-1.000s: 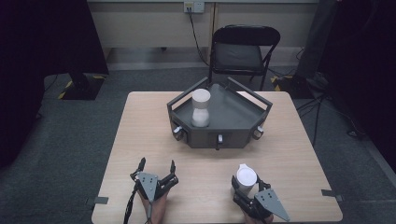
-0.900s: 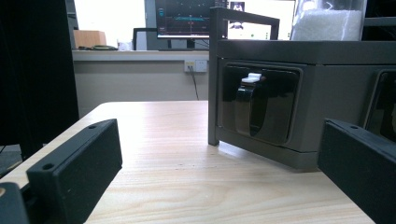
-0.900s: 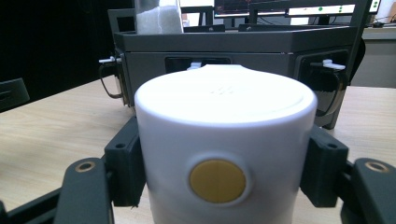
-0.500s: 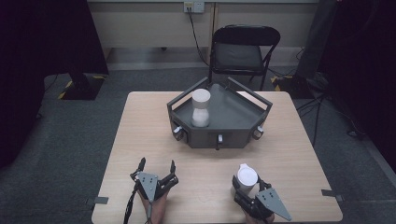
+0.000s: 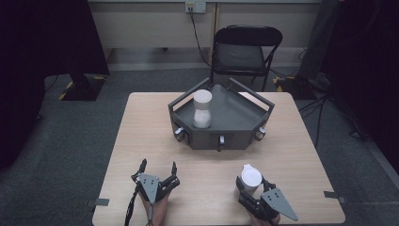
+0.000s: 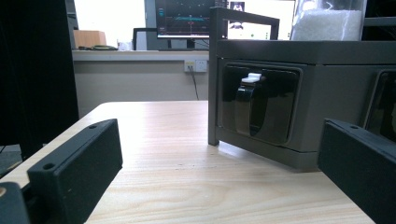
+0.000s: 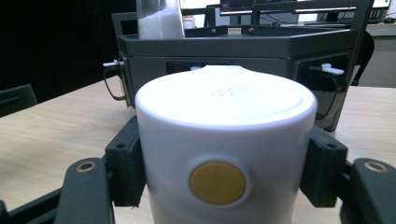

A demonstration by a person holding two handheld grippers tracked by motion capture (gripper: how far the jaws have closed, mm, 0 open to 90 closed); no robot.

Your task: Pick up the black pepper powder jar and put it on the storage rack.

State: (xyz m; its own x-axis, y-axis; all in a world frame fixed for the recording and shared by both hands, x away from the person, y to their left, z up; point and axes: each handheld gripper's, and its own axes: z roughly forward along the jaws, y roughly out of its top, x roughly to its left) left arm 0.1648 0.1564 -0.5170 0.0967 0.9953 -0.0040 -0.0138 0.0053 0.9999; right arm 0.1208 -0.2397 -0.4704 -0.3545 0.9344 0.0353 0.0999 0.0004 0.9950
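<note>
1. Right gripper (image 5: 248, 187) in the high view is clamped on a white canister (image 5: 251, 178), which stands upright on the table (image 5: 150, 122) right at its jaw tips. Left gripper (image 5: 157, 170) sits off to that canister's side, jaws spread with nothing in them. Well ahead of both is the grey tray (image 5: 235, 136), with a second white container (image 5: 203, 109) standing inside it. Risk as I see it: lifting over the tray's raised rail too low could clip the canister and twist it in the grip.

2. Left gripper view: both black jaws sit wide apart and low over the wood, with the tray wall and a latch (image 6: 251, 105) straight ahead of them. If this hand drifts forward it could bump that latch or shove the tray.

3. Right gripper view: the canister (image 7: 224, 154) fills the space between the pads (image 7: 125, 168), with a yellow dot facing the camera. Smooth round plastic, so I'd guess it could slip or rotate if the lift is jerky.
</note>
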